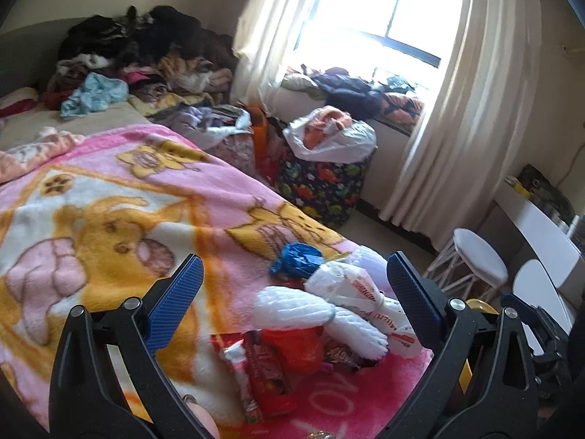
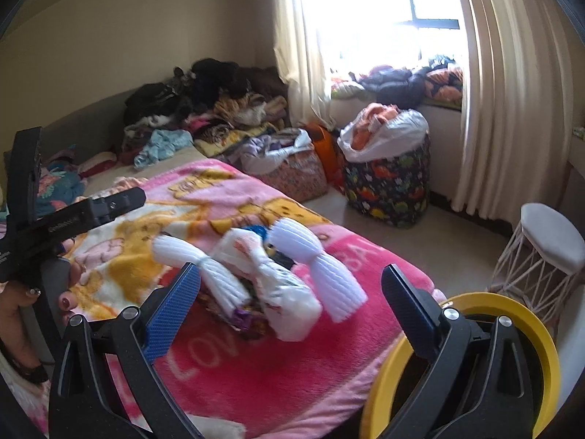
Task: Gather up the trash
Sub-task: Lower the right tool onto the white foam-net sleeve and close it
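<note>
A fleecy pink blanket (image 1: pixel 109 197) with orange and yellow cartoon animals covers the bed, and a small heap of trash lies on its near corner. The heap holds two white ribbed foam nets (image 1: pixel 292 305), each pinched in the middle like a bow, a crumpled white plastic bag with red print (image 1: pixel 351 285), a scrunched blue plastic bag (image 1: pixel 294 259), a glossy red snack wrapper (image 1: pixel 263 369) and a crinkled orange bag (image 1: pixel 296 344). The left gripper (image 1: pixel 292 281) is spread wide and empty, its blue textured pads flanking the heap, which lies between and just below the fingers. The right gripper (image 2: pixel 290 285) is also wide apart and empty; in its view the foam nets (image 2: pixel 321 256) and white bag (image 2: pixel 281 289) lie between its fingers, just ahead of the tips. A round yellow plastic rim (image 2: pixel 512 314) sits beside the bed corner, under the right finger. Beyond, a dark fabric bin with dinosaur print (image 2: pixel 391 190), a white stool (image 2: pixel 544 245) and pleated cream curtains (image 2: pixel 512 91) stand near the window.
</note>
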